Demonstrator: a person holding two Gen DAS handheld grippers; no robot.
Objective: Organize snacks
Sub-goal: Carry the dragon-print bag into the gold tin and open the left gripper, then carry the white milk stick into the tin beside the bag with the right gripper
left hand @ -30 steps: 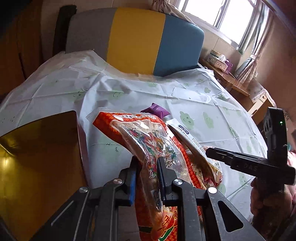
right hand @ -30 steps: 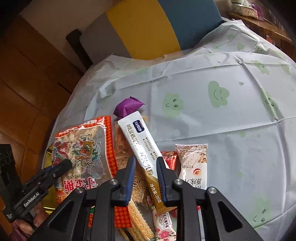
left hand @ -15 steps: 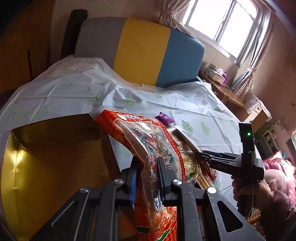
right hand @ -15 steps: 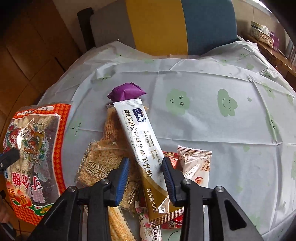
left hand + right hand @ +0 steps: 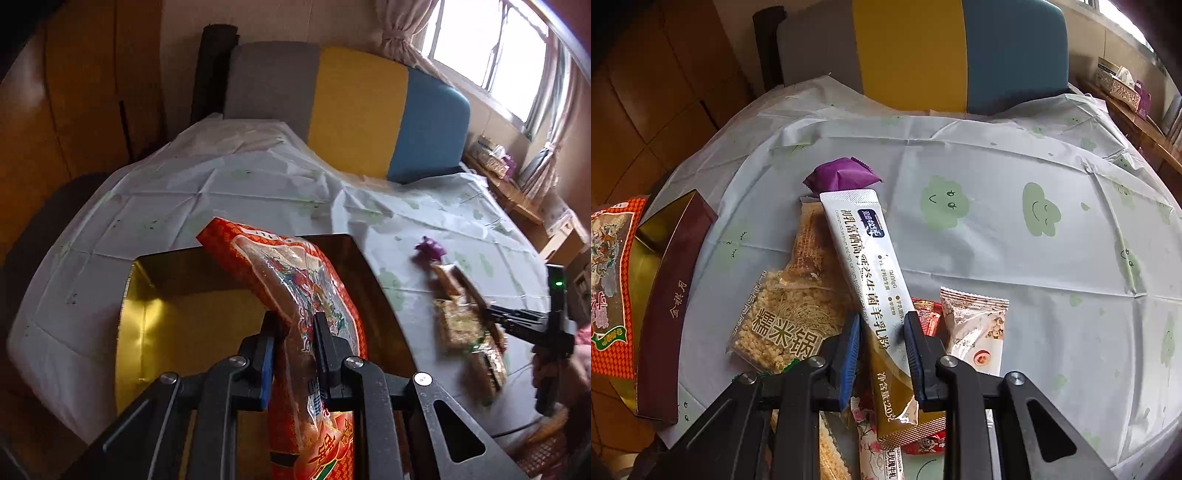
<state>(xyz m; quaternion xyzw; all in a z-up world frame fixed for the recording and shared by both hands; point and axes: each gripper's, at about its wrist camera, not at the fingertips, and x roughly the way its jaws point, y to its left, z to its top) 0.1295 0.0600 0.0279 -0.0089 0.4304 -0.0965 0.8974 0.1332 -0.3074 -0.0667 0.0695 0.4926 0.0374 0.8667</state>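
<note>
My left gripper [image 5: 295, 325] is shut on a large red-orange snack bag [image 5: 295, 273] and holds it tilted over the open gold-lined box [image 5: 177, 325]. In the right wrist view that bag [image 5: 609, 277] hangs at the far left above the box's maroon wall [image 5: 672, 295]. My right gripper [image 5: 882, 325] points down at the snack pile. A long white-and-gold stick pack [image 5: 864, 258] lies between its jaws, which are closing; the pads sit at the pack's edges without visibly pressing it.
Around the stick pack lie a purple packet [image 5: 842, 173], a rice-cracker pack [image 5: 783, 321], a small red packet [image 5: 927, 317] and a beige packet [image 5: 975, 325]. A cloud-print cloth [image 5: 1034, 166] covers the round table. A grey, yellow and blue chair back [image 5: 351, 110] stands behind it.
My left gripper has carried the red-orange bag leftward, from beside the pile to over the gold box. My right gripper's jaws widened, then narrowed around the stick pack.
</note>
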